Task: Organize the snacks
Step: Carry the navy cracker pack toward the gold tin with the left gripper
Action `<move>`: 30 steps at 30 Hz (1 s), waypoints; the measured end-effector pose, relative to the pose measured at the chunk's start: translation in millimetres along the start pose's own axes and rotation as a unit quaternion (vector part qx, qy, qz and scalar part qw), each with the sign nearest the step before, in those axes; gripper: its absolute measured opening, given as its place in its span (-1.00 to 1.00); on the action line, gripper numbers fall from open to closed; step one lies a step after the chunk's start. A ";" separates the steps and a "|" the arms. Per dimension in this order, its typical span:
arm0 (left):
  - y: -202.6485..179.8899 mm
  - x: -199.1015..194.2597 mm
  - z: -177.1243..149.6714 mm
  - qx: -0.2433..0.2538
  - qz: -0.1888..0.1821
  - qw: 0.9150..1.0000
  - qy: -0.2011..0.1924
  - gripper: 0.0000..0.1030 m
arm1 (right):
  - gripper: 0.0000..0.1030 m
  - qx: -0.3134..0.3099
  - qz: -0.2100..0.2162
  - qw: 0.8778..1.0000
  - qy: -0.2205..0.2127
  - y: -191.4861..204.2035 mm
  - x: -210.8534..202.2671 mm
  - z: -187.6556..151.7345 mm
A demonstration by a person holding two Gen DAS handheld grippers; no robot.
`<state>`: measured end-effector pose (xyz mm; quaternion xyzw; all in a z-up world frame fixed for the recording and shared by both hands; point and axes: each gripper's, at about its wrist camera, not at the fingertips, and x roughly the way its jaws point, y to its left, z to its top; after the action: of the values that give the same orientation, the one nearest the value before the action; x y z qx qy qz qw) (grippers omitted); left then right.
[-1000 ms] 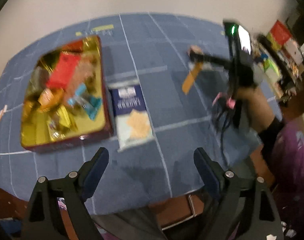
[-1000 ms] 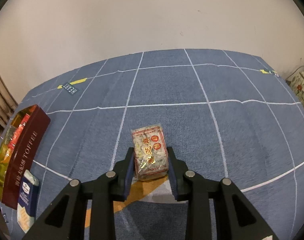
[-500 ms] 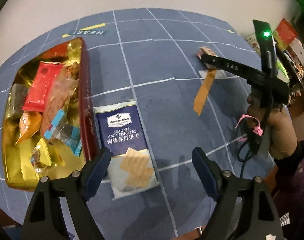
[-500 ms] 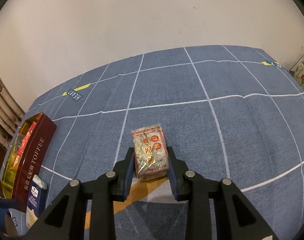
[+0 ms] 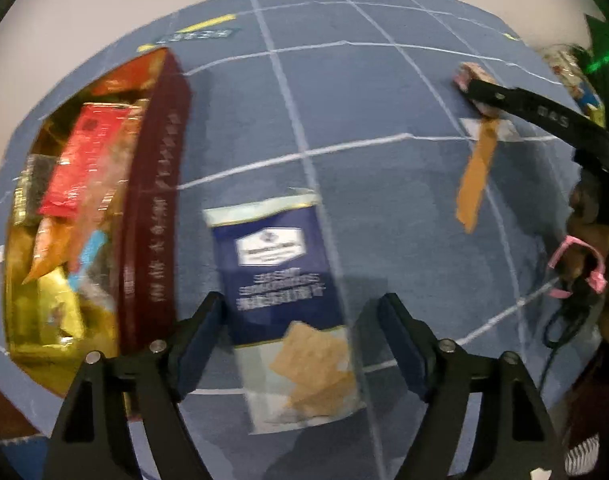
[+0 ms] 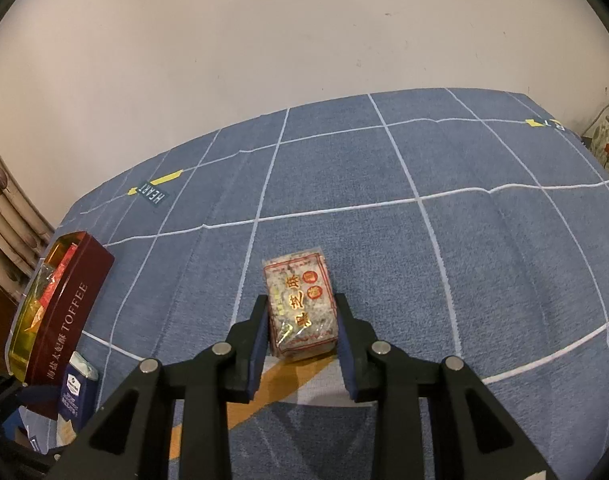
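Note:
A blue and white sea salt cracker packet [image 5: 288, 300] lies flat on the blue cloth, just right of a dark red toffee tin [image 5: 154, 216] filled with several wrapped snacks. My left gripper [image 5: 300, 348] is open, its fingers on either side of the packet's near half, above it. My right gripper [image 6: 300, 332] is shut on a clear wrapped sesame snack bar [image 6: 300, 300] resting on the cloth. The tin [image 6: 64, 312] and the packet [image 6: 78, 392] also show at the far left of the right wrist view. The right gripper and bar [image 5: 474, 80] show at the upper right of the left wrist view.
The table carries a blue cloth [image 6: 464, 240] with white grid lines. An orange tape strip [image 5: 474, 184] lies on the cloth near the right gripper. A wall stands behind the table. Cluttered items [image 5: 572, 76] stand off the table's right side.
My left gripper has moved forward and down over the cracker packet, which now sits between its open fingers. My right gripper has stayed shut on the snack bar, nearly still.

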<state>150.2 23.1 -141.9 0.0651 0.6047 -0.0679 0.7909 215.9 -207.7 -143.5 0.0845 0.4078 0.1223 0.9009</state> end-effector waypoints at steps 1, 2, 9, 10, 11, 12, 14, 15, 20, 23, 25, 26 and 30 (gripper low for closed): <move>-2.4 0.6 0.5 0.003 -0.001 1.000 0.000 0.73 | -0.40 0.000 0.000 1.000 0.000 0.0 0.3 0.1; -5.8 1.5 0.8 0.007 0.005 1.000 -0.001 0.77 | -0.40 -0.001 -0.001 1.000 0.000 -0.1 0.6 0.4; -5.9 -14.0 0.3 0.009 0.027 0.998 -0.060 -0.13 | -0.40 -0.001 -0.001 1.000 0.000 0.0 -0.1 0.1; -4.9 -18.0 -1.0 0.005 0.007 0.998 -0.057 -0.12 | -0.40 -0.001 -0.002 1.000 0.000 0.1 0.0 0.1; -6.0 -23.9 -8.2 -0.003 -0.009 0.998 -0.060 -0.12 | -0.40 -0.002 -0.002 1.000 0.000 0.6 -0.6 -0.2; -5.6 -26.4 -11.1 -0.006 -0.018 0.998 -0.064 -0.12 | -0.40 -0.002 -0.002 1.000 0.000 0.7 -0.3 -0.2; -5.6 -29.0 -18.4 -0.007 -0.021 0.997 -0.068 -0.12 | -0.40 -0.003 -0.002 1.000 0.000 0.9 -0.3 -0.2; -4.4 -31.1 -20.9 -0.010 -0.028 0.997 -0.069 -0.12 | -0.40 -0.003 -0.002 1.000 0.000 0.9 -0.1 -0.1; 12.2 -62.9 -35.0 -0.038 -0.097 0.990 -0.099 -0.12 | -0.41 -0.004 -0.003 1.000 0.001 0.5 0.1 0.2; 12.8 -92.8 -37.9 -0.027 -0.113 0.984 -0.137 -0.12 | -0.40 -0.005 -0.004 1.000 0.001 0.5 0.7 0.3; 12.2 -104.9 -37.9 -0.025 -0.113 0.982 -0.149 -0.12 | -0.41 -0.005 -0.003 1.000 0.001 0.6 0.9 0.2; 12.8 -109.5 -37.0 -0.028 -0.116 0.981 -0.152 -0.12 | -0.41 -0.005 -0.004 1.000 0.001 0.8 1.0 0.2; 18.9 -120.3 -38.2 -0.046 -0.119 0.979 -0.158 -0.12 | -0.41 -0.010 -0.011 1.000 0.001 3.0 1.3 0.1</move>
<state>86.3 52.2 -35.3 -0.0555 0.4781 -0.1432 0.8648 216.3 -204.5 -143.6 0.0704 0.4088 0.1167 0.9024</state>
